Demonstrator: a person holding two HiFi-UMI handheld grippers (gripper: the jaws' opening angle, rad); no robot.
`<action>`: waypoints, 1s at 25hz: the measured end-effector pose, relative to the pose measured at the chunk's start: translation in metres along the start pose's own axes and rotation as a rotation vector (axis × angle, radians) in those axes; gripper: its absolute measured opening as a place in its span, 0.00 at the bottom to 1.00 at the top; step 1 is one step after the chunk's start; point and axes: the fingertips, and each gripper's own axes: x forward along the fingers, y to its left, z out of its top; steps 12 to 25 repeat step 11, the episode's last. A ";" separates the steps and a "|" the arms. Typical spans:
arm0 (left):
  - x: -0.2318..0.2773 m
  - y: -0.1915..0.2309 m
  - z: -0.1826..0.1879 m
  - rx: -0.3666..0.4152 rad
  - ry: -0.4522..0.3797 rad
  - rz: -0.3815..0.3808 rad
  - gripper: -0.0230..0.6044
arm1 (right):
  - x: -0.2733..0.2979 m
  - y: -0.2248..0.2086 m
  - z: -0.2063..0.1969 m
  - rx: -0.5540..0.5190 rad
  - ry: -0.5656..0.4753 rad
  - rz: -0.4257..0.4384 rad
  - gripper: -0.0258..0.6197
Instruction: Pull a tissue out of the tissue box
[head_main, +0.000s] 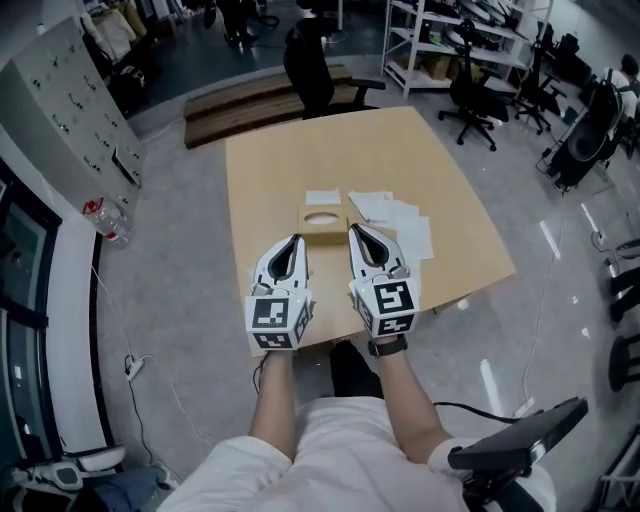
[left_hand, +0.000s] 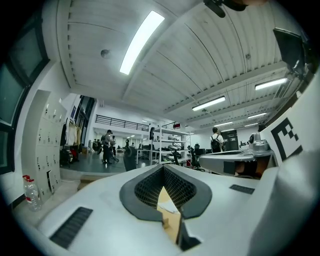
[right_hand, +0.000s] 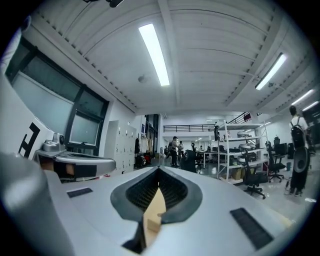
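A flat brown tissue box with an oval opening lies on the light wooden table; no tissue stands out of the opening. Several white tissues lie spread to its right, and one more just behind it. My left gripper hovers near the box's front left corner, its jaws shut with nothing between them. The right gripper sits at the box's front right, also shut and empty. In the left gripper view and the right gripper view, only a thin slit of table shows between the jaws.
The table's front edge runs just below the grippers, close to the person's body. A black office chair stands behind the table and more chairs at the right. A cabinet and a water bottle stand left.
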 end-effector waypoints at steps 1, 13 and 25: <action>-0.001 0.000 0.001 0.003 -0.003 -0.001 0.04 | 0.000 0.002 0.001 0.003 -0.003 0.002 0.05; -0.014 0.023 0.002 -0.035 -0.021 0.080 0.04 | 0.027 0.021 -0.008 0.008 0.028 0.098 0.05; -0.014 0.023 0.002 -0.035 -0.021 0.080 0.04 | 0.027 0.021 -0.008 0.008 0.028 0.098 0.05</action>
